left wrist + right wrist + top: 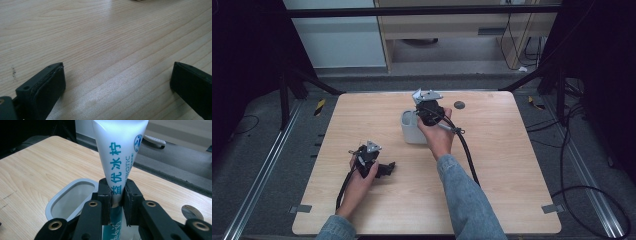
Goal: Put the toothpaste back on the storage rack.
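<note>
Right gripper: the right gripper (117, 195) has its black fingers (103, 195) pressed on a white soft plastic tube with blue lettering (120, 157), pinching it low on its body with the flat crimped end pointing up and away.

Tube position: in the right gripper view the tube stands just beside and partly over the mouth of a pale grey oval plastic cup (72, 197); its lower end is hidden behind the fingers, so whether it has entered the cup cannot be told.

Cup: in the high view the cup (411, 127) stands on the light wood-grain surface (492, 165), toward the far middle, touching or just beside the right hand (437, 135).

Left gripper: the left gripper (379, 167) rests low over the near-left part of the surface, well apart from the cup; its fingers (47, 85) stand wide with bare wood between them, holding nothing.

Risk, tipping: nothing steadies the cup, so if the tube's lower end catches the rim, the light cup could slide or topple.

Risk, slip: the tube is smooth and tapering, and the grip is narrow; a sideways push could make it swivel or slide between the fingers.

Risk, squeeze: the soft wall looks pinched, and a harder grip might force paste toward the cap.

Other item: a small dark round disc (459, 104) lies beyond the cup, out of the way.
</note>
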`<state>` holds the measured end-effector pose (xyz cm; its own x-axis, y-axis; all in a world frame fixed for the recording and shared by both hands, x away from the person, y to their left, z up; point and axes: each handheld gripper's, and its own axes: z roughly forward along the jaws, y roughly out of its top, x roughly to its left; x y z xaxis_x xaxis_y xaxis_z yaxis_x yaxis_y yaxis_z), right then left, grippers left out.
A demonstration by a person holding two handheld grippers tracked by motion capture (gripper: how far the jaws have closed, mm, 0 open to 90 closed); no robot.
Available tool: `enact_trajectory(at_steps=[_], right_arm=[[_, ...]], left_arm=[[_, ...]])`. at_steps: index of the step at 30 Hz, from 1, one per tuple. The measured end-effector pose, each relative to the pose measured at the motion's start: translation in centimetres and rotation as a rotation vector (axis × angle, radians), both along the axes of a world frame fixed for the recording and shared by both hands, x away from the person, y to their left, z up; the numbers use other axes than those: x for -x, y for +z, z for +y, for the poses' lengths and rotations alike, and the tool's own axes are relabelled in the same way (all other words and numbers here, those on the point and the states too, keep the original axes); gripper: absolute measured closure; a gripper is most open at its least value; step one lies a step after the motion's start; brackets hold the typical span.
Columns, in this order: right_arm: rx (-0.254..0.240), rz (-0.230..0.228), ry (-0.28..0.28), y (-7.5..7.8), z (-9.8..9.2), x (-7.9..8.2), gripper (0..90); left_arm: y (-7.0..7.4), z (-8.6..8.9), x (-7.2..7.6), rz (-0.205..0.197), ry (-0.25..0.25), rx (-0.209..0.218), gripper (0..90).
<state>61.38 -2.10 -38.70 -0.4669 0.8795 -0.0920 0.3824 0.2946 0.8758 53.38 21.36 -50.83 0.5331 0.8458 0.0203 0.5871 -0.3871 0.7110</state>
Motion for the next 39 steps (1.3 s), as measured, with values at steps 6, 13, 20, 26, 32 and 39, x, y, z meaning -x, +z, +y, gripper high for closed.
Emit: enact_trajectory(at_steps=[6,13,20,26,32,39], right_arm=[[0.006,0.016,-0.002,-0.17,0.02,-0.11,77.9],[0.009,0.04,0.004,-0.46,0.1,-0.24,77.9],[0.016,0.053,0.013,-0.66,0.41,-0.21,77.8],[0.022,0.063,0.021,-0.82,0.53,-0.33,77.7],[0.023,0.078,0.032,-0.96,0.67,-0.38,77.6],[0.026,0.08,0.038,-0.98,0.88,-0.45,77.1]], left_arm=[[0.0,0.0,0.0,0.0,0.0,0.0,0.0],[0.0,0.01,0.0,0.0,0.0,-0.001,0.0],[0.0,0.0,0.0,0.0,0.0,-0.001,0.0],[0.0,0.0,0.0,0.0,0.0,-0.001,0.0],[0.0,0.0,0.0,0.0,0.0,-0.001,0.0],[-0.02,-0.03,0.0,-0.001,0.002,0.003,0.0]])
